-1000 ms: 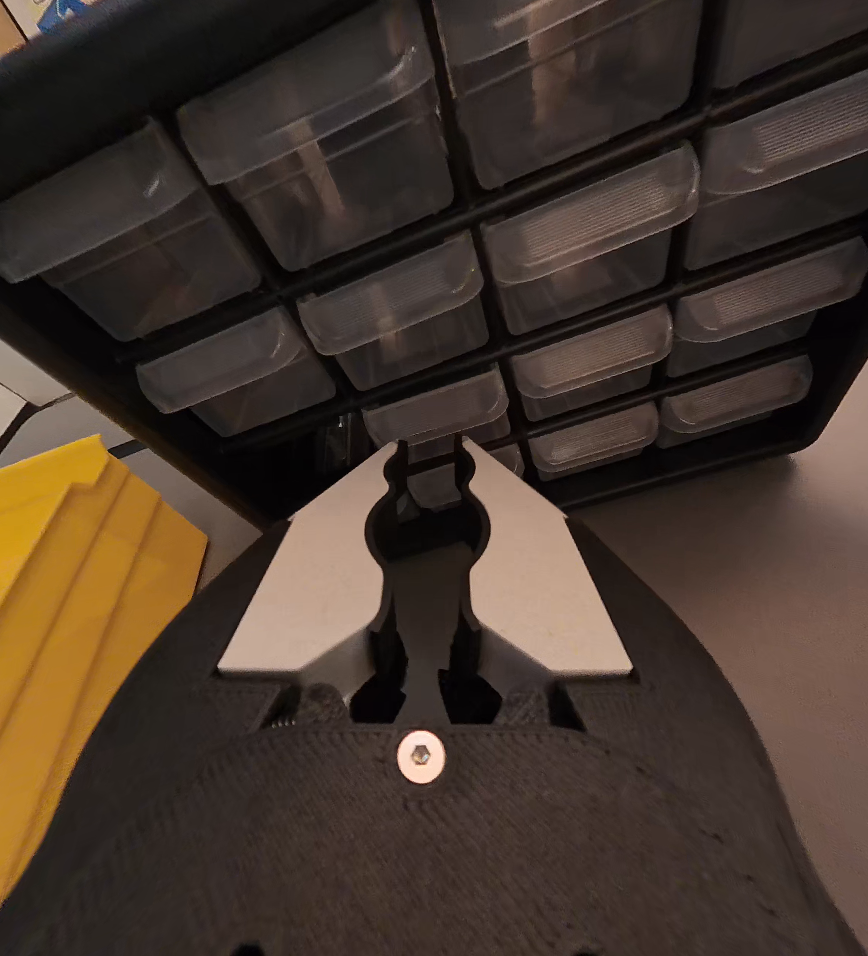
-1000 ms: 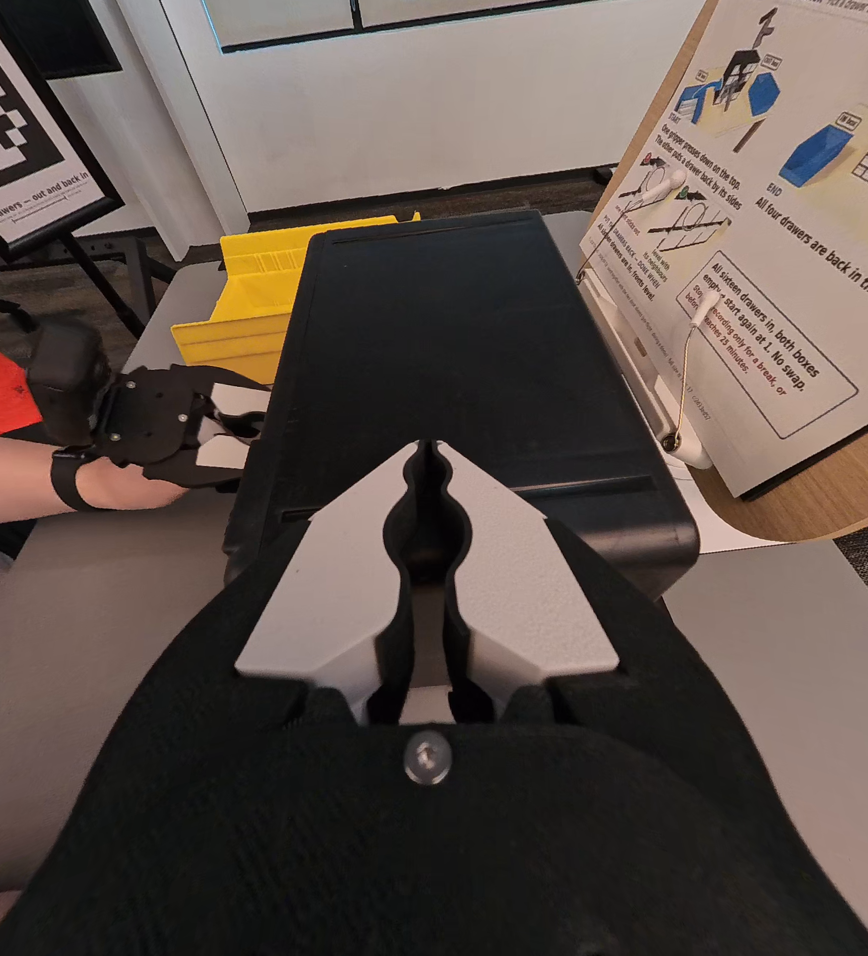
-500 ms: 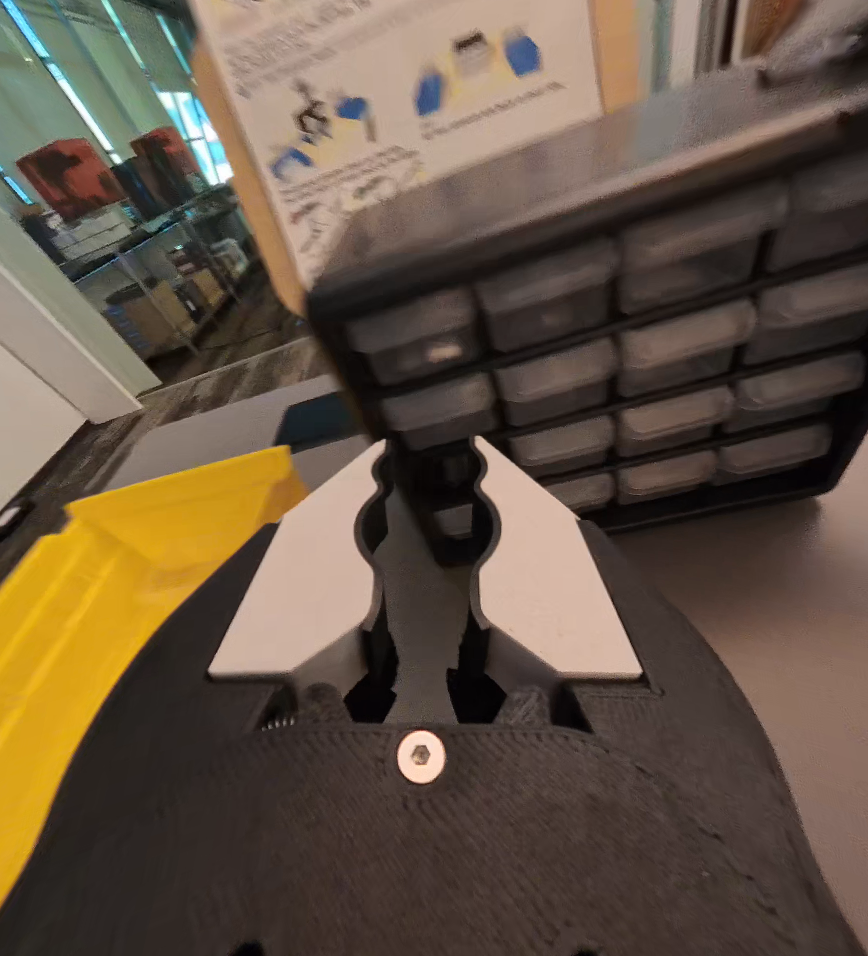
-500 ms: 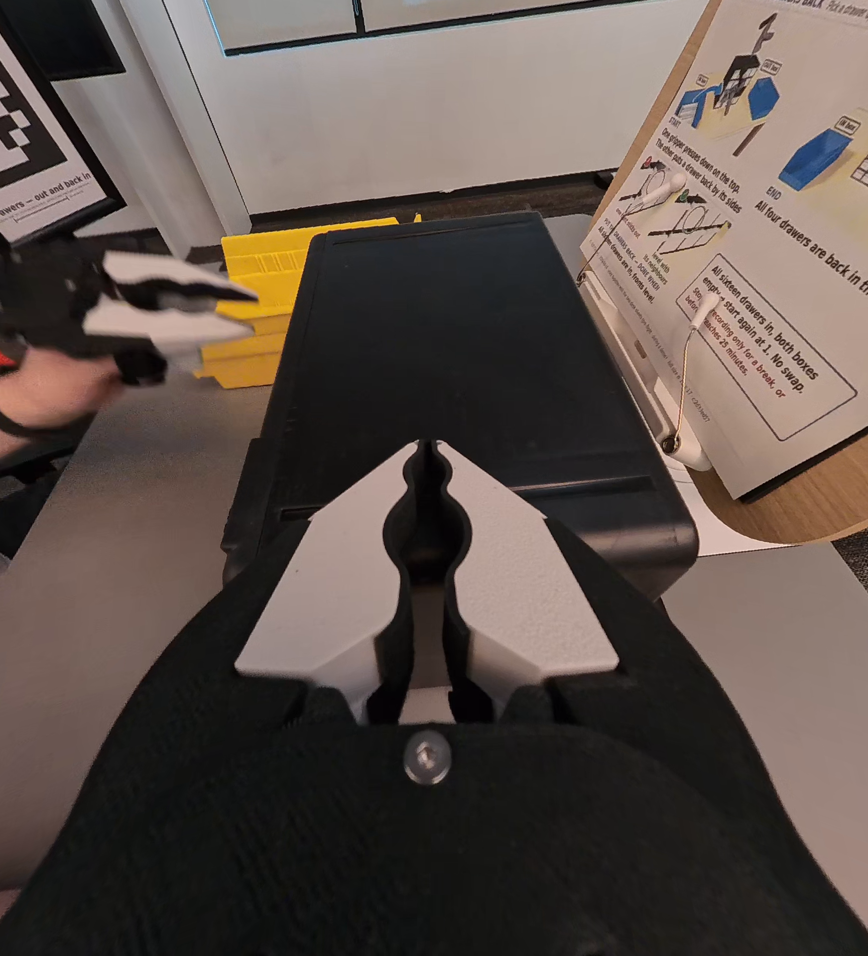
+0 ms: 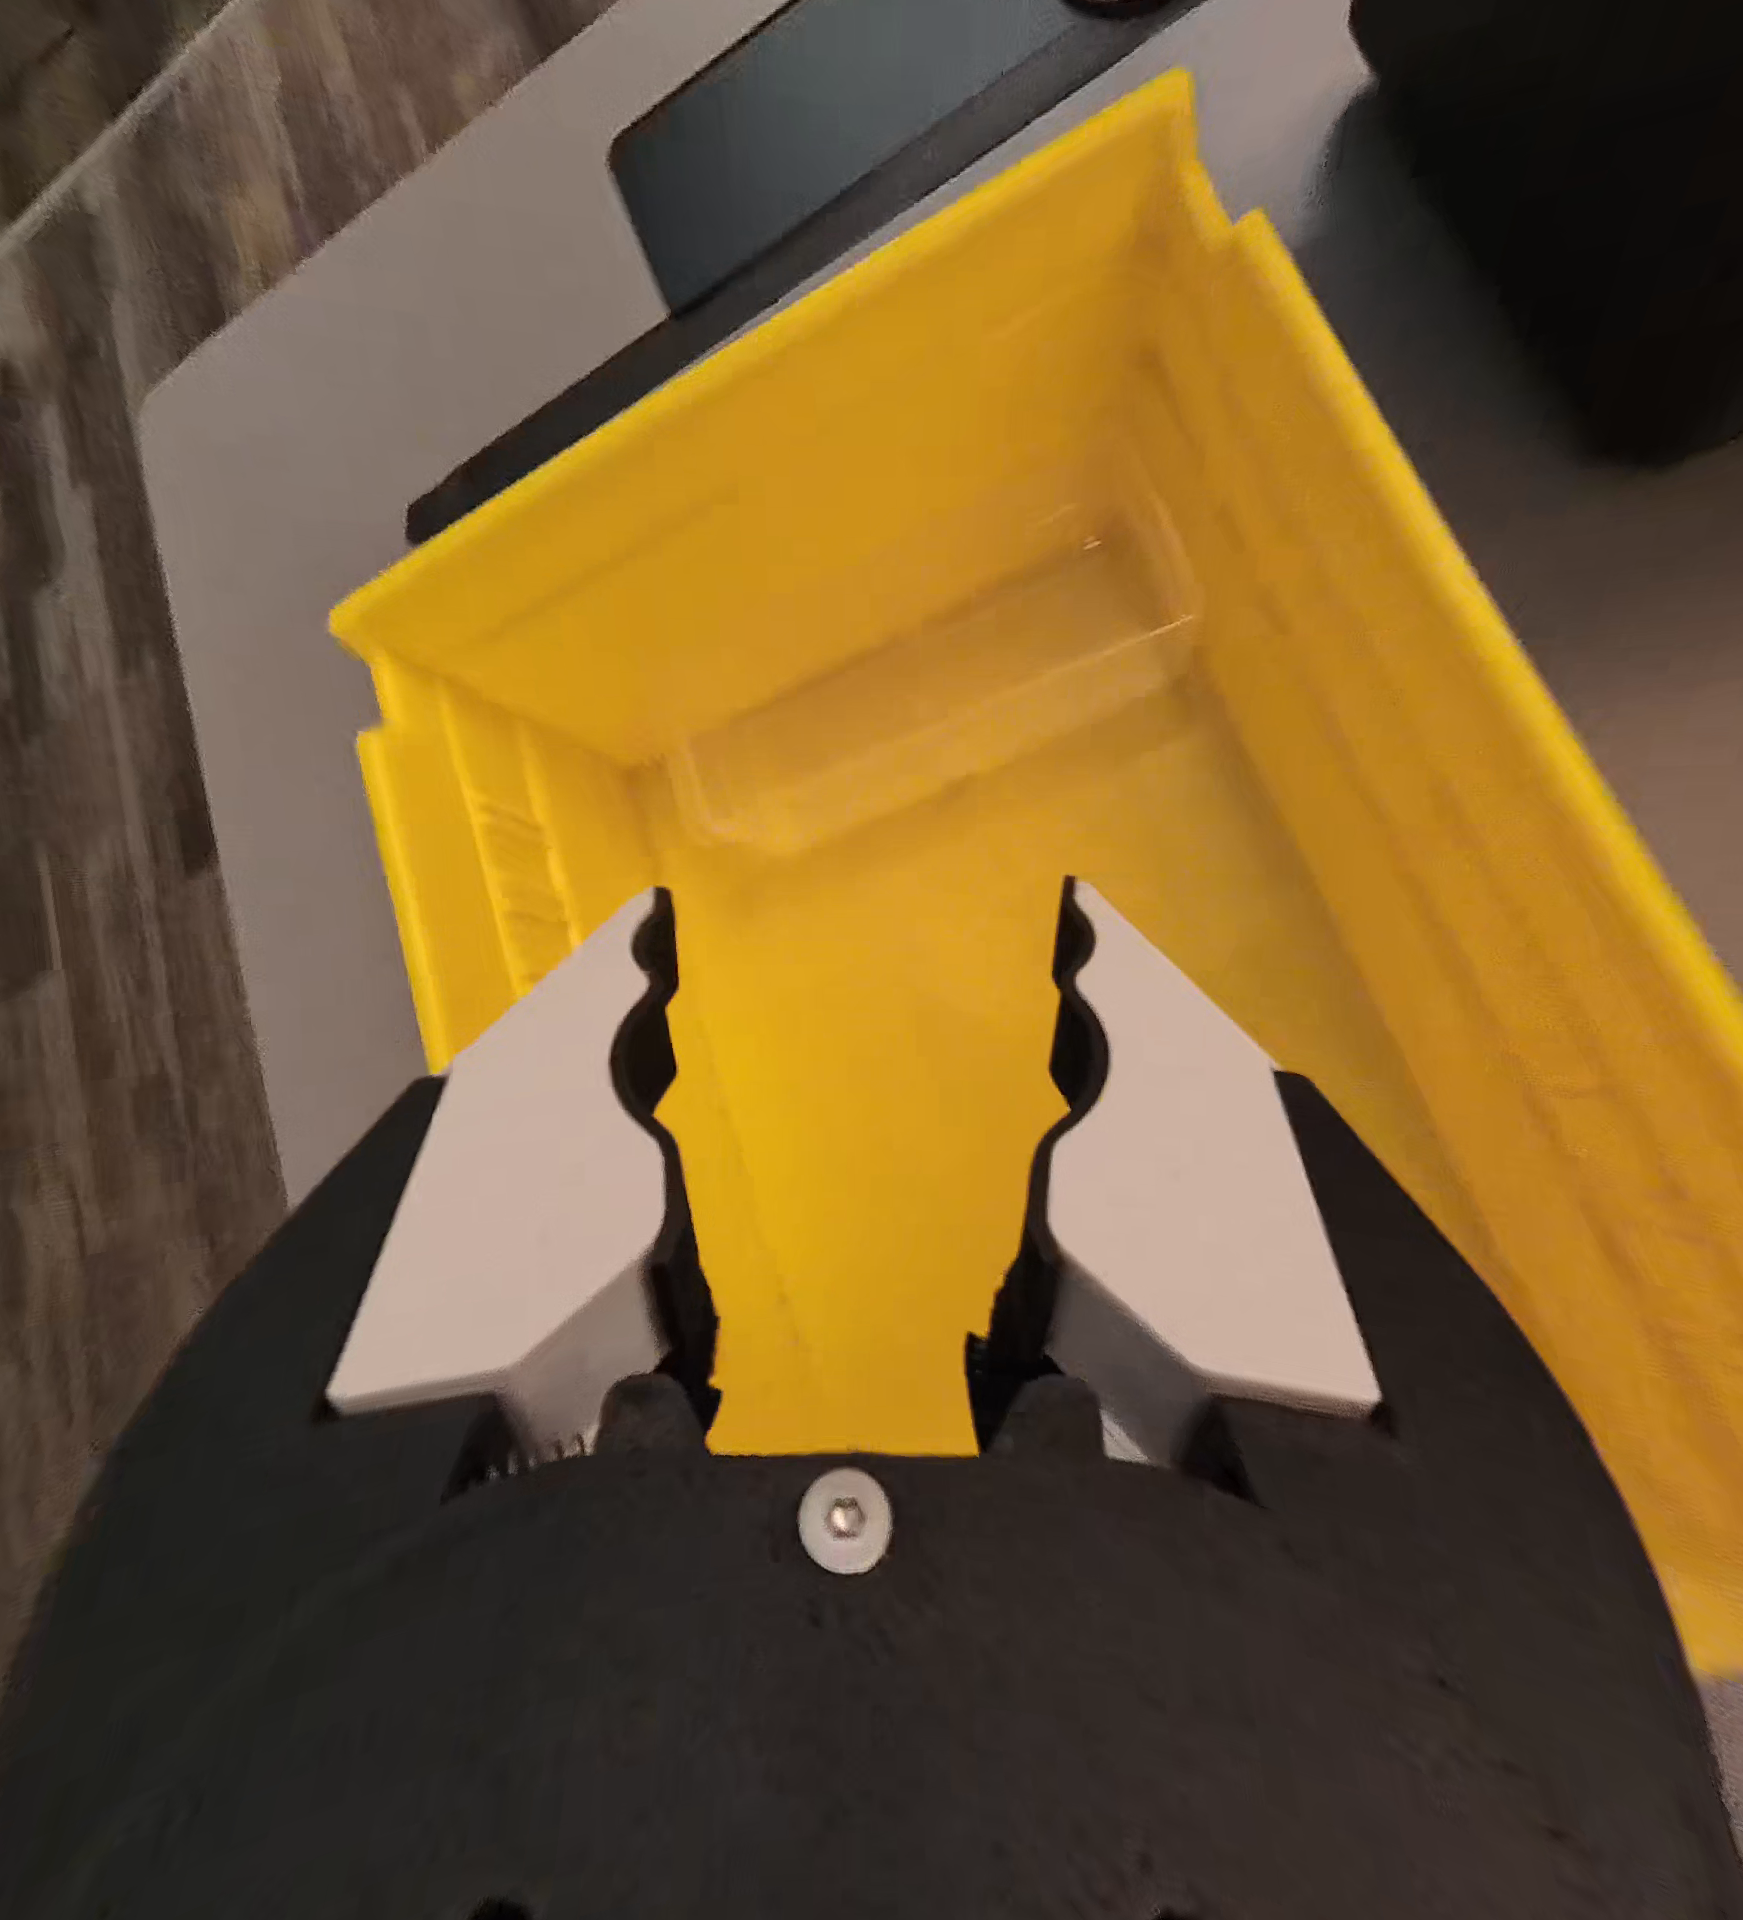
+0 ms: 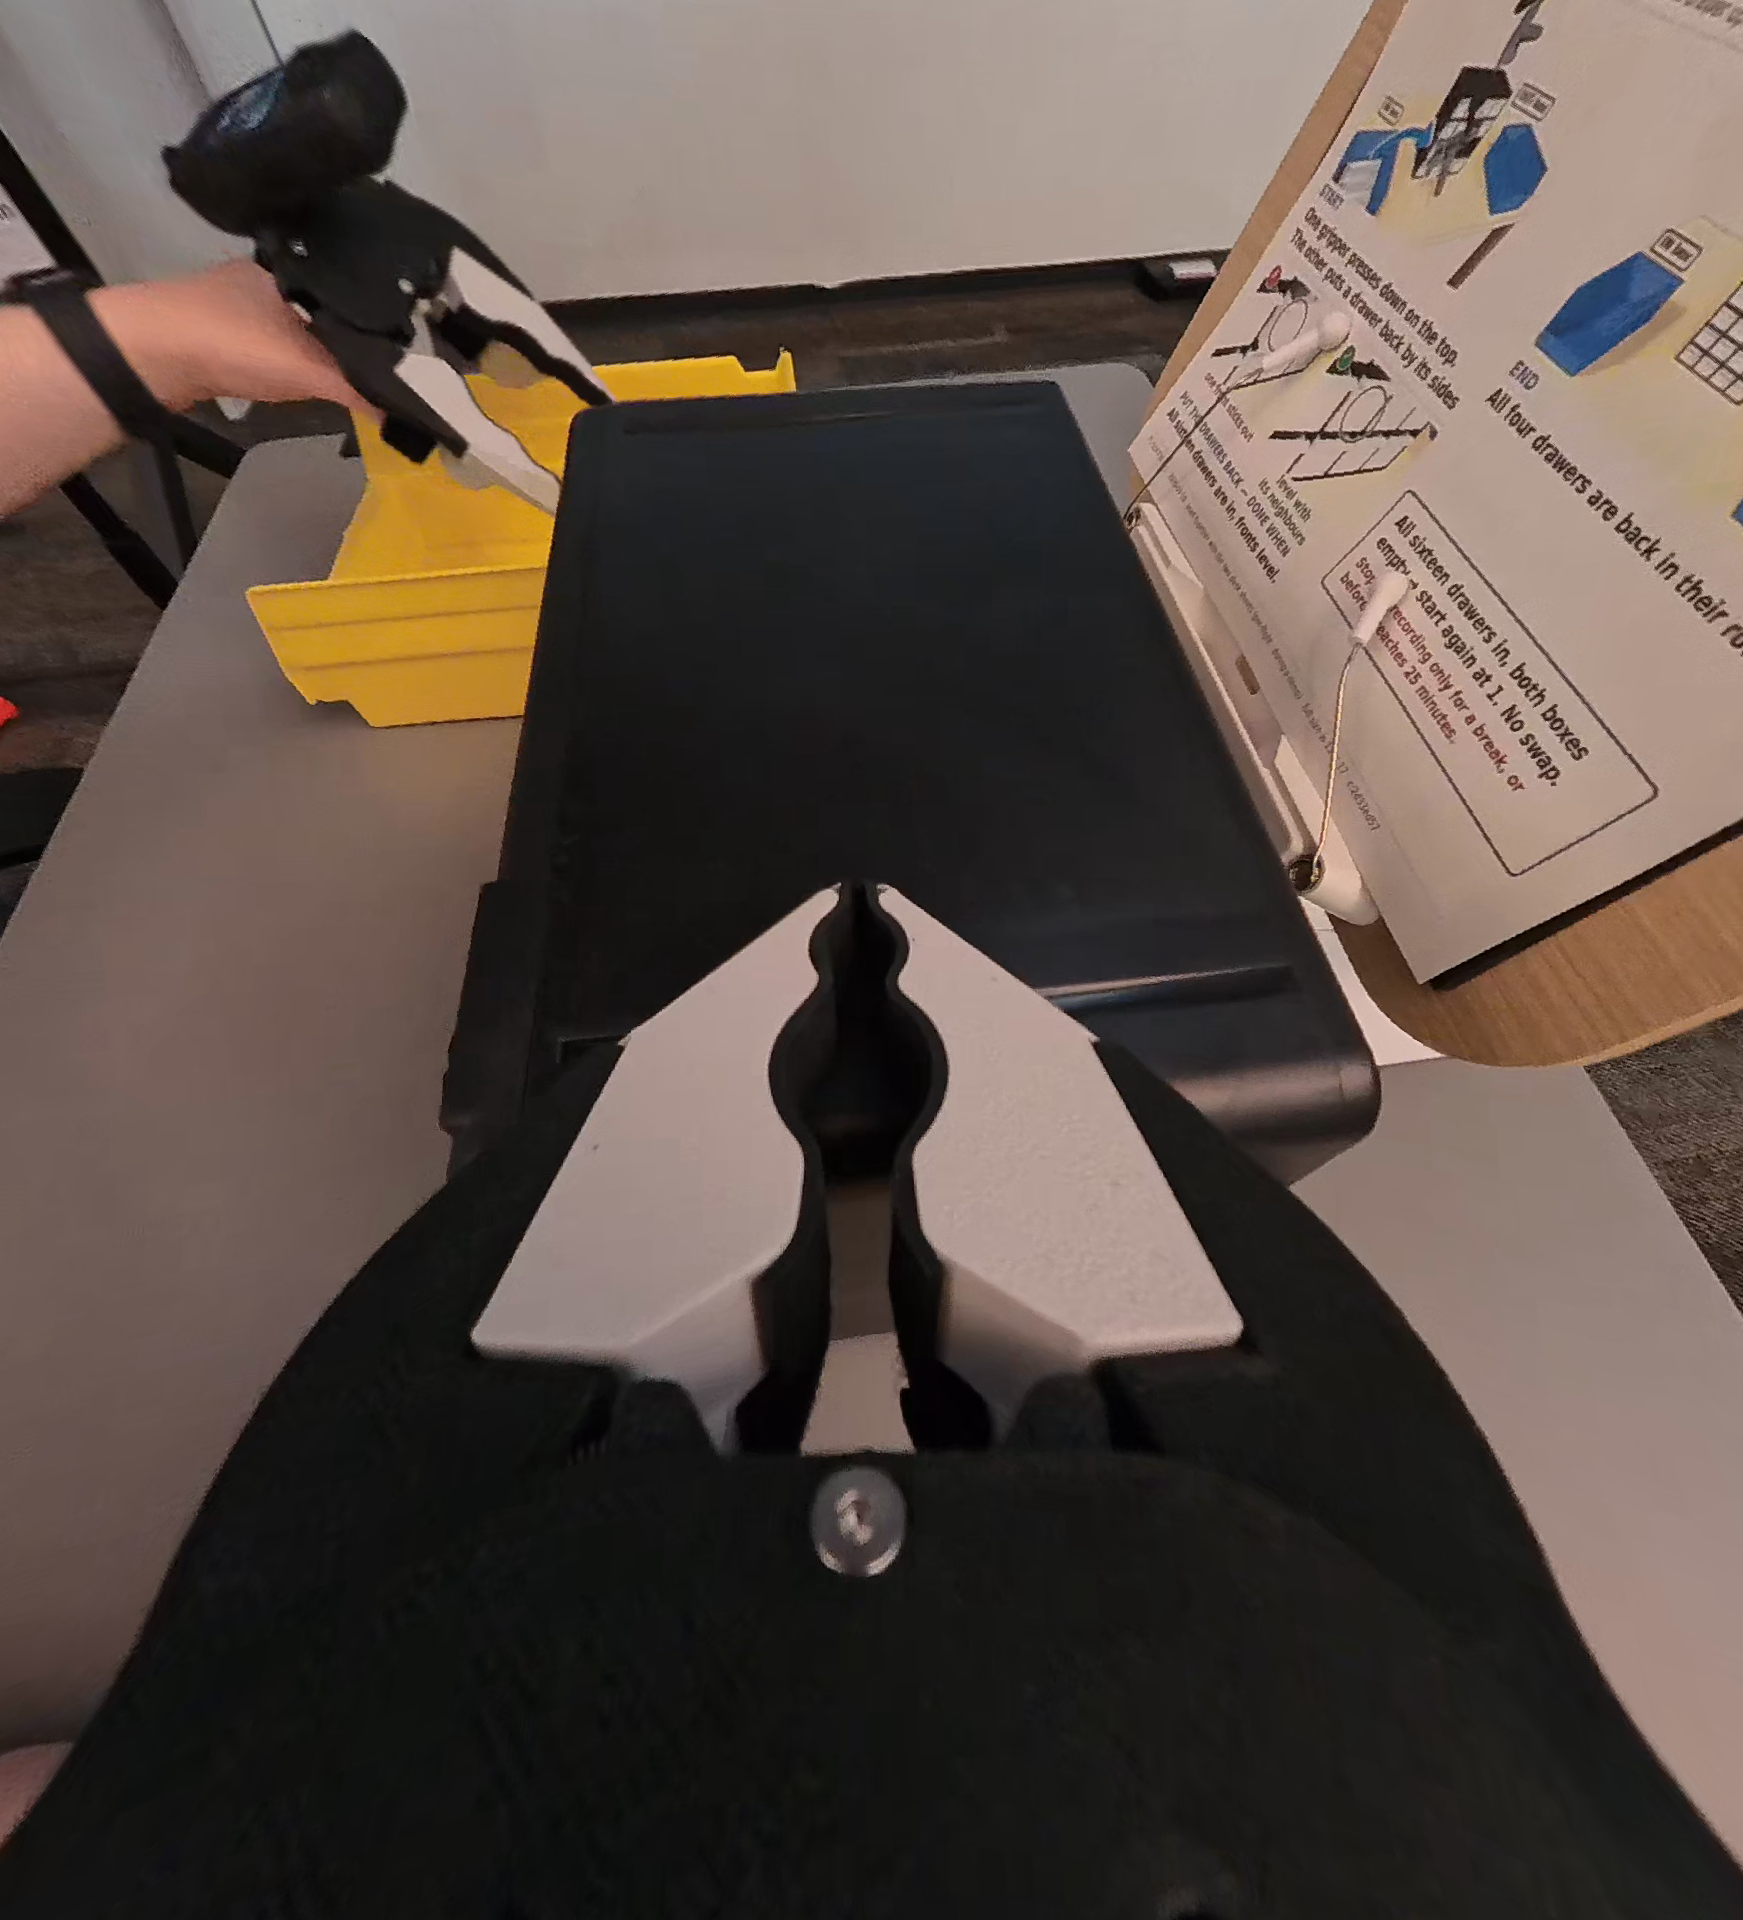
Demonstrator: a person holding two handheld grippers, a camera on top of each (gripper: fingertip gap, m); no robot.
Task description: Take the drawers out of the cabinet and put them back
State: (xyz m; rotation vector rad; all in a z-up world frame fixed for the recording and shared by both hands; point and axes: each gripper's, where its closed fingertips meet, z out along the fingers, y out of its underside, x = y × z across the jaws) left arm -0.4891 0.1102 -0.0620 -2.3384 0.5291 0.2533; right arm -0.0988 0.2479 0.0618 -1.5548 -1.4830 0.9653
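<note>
In the left wrist view my left gripper (image 5: 864, 888) is open and empty, held above the yellow bin (image 5: 1366, 727). A clear plastic drawer (image 5: 940, 686) lies in the bin's far end. A corner of the black cabinet (image 5: 1625, 208) shows at the top right. In the right wrist view my right gripper (image 6: 856, 888) is shut with nothing in it, its tips over the near end of the cabinet's top (image 6: 846, 623). The left gripper (image 6: 576, 447) hangs open over the bin (image 6: 410, 623), held by a hand. The drawer fronts are hidden.
An instruction board (image 6: 1521, 468) leans on a wooden stand right of the cabinet. The grey table (image 6: 223, 935) runs left and in front of the cabinet. Beyond the bin lie a dark pad (image 5: 794, 156) and the table's edge. The grippers' ends are close to 45 cm from one another.
My left gripper left the cabinet's front with a clear drawer, swung up over the yellow bin and opened. The drawer now lies in the bin. The right gripper has not moved.
</note>
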